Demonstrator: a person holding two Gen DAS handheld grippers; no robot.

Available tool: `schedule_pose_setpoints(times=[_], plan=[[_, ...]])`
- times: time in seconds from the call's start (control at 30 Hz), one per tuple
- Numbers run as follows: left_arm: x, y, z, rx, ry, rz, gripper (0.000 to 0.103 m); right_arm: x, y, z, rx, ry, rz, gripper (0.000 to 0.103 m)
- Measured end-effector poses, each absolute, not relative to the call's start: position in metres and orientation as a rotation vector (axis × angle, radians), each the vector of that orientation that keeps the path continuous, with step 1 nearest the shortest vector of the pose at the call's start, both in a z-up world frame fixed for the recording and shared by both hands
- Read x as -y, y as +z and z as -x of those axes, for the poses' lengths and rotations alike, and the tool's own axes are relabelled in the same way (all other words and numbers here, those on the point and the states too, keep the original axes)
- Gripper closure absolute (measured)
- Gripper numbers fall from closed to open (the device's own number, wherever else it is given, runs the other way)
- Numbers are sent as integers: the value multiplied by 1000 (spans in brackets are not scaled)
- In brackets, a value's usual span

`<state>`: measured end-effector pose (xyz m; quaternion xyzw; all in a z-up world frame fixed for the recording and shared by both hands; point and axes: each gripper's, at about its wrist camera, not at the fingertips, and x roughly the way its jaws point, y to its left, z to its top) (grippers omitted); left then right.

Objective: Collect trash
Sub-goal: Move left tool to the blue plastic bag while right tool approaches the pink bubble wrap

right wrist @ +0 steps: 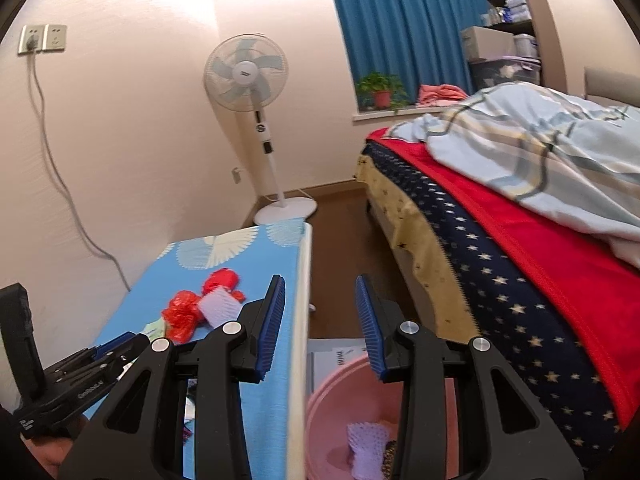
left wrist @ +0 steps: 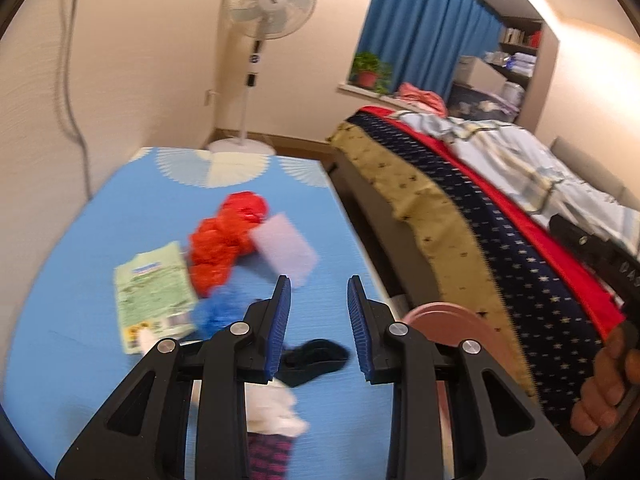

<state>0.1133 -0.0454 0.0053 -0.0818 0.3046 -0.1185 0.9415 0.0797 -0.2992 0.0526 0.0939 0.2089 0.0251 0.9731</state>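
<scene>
A blue table (left wrist: 100, 220) stands against a cream wall, a white fan (left wrist: 269, 4) at its far end and a bed (right wrist: 520, 216) to the right. Red bags (left wrist: 224, 240), a lilac sponge (left wrist: 286, 249) and a green packet (left wrist: 154, 292), print unreadable, lie mid-table. Left gripper (left wrist: 319, 320) and right gripper (right wrist: 321, 322) are both wide open, empty. The pink bin (right wrist: 336, 392) sits right of the table.

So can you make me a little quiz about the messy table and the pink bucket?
1. True or false: the left gripper is holding the red bag.
2. What lies in the pink bucket? A) purple foam B) a fan C) a plant
3. Fill in: the bucket sits on the floor between the table and the ____.

Key: 1 false, its jaws are open and hold nothing. 2 A, a purple foam piece. 3 bed.
</scene>
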Motion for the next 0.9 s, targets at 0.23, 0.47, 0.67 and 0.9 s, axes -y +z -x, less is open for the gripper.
schedule_pose_setpoints(times=[0.23, 0.47, 0.67, 0.9], plan=[[27, -10, -127, -654, -157, 123, 74, 269, 41, -108, -427, 135, -190, 67], [14, -35, -146, -733, -94, 132, 73, 247, 22, -134, -462, 184, -200, 67], [6, -55, -161, -802, -78, 171, 73, 230, -3, -159, -521, 219, -232, 67], [9, -64, -168, -829, -93, 174, 73, 209, -22, -187, -566, 261, -218, 66]])
